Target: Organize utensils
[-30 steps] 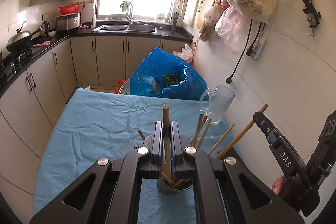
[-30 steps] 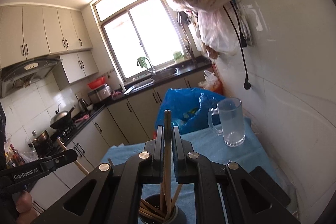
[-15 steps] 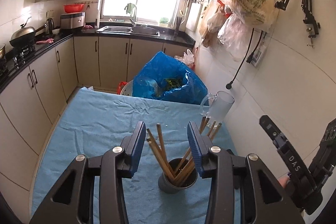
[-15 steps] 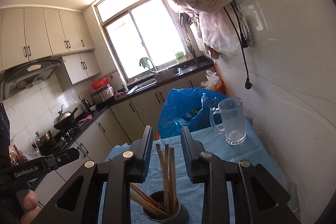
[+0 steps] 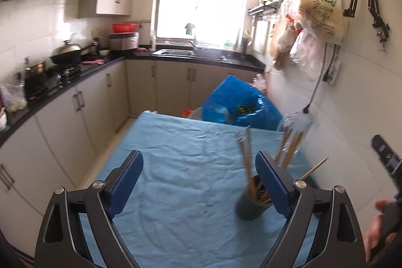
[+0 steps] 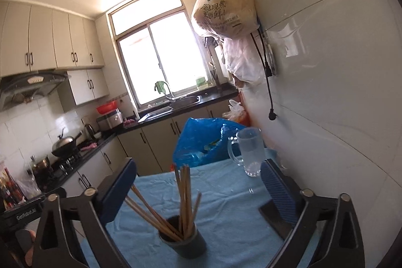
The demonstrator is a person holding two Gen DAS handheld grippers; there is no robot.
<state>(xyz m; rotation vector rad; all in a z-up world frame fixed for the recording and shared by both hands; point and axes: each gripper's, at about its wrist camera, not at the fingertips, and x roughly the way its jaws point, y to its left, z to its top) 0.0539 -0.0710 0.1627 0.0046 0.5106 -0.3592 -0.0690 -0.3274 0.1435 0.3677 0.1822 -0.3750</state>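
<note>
A dark grey cup (image 6: 186, 240) full of wooden chopsticks (image 6: 184, 192) stands on the blue-clothed table (image 6: 226, 205). My right gripper (image 6: 198, 165) is just behind the cup. Its jaws are opening wide, and the chopsticks rise in the gap without touching either pad. In the left wrist view the cup (image 5: 251, 207) and chopsticks (image 5: 247, 155) sit low right, partly behind the right finger. My left gripper (image 5: 198, 160) is over bare cloth (image 5: 176, 155), jaws opening, nothing between them. Each view catches the other gripper at its edge (image 5: 387, 167) (image 6: 22, 212).
A clear glass mug (image 6: 251, 152) stands at the table's far right by the tiled wall. A blue plastic bag (image 6: 201, 140) sits past the far edge. Kitchen counters run along the left, and bags hang from wall hooks (image 5: 319, 11) on the right.
Both grippers were shut on a chopstick standing in the cup. Both have opened wide and let go. The left gripper has swung left, so the cup now lies by its right finger.
</note>
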